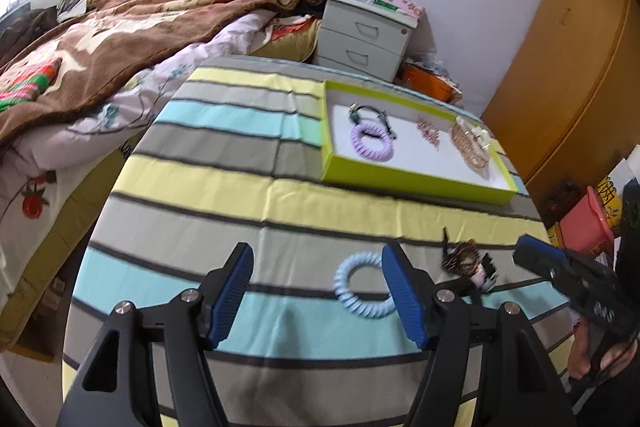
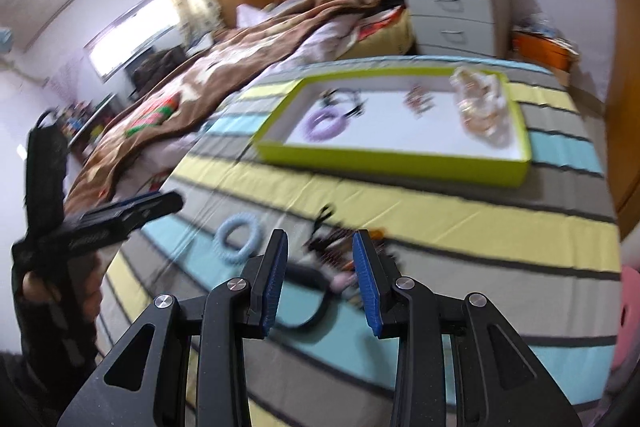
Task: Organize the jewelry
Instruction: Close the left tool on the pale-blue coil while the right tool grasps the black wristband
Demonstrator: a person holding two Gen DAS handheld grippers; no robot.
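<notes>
A light blue coil hair tie (image 1: 344, 279) (image 2: 220, 235) lies on the striped tablecloth (image 1: 240, 187), partly behind the right fingertip of my left gripper (image 1: 318, 255). That gripper hovers just above the cloth, open, nothing between its pads. Right of the tie sits a dark tangle of jewelry (image 1: 464, 261) (image 2: 336, 247). My right gripper (image 2: 320, 239) hangs over that tangle, open and not pressing on anything. Farther back, a green-rimmed white tray (image 1: 400, 183) (image 2: 380, 157) holds a purple coil tie (image 1: 356, 139), a black band (image 1: 368, 111), pink pieces (image 1: 429, 131) and a gold heap (image 1: 470, 143).
A bed with a brown blanket (image 1: 120, 39) borders the table's left side. A grey bedside cabinet (image 1: 360, 39) and an orange box (image 1: 432, 83) stand behind the tray. A wooden wardrobe (image 1: 580, 67) fills the right, with a pink bucket (image 1: 584, 227) below it.
</notes>
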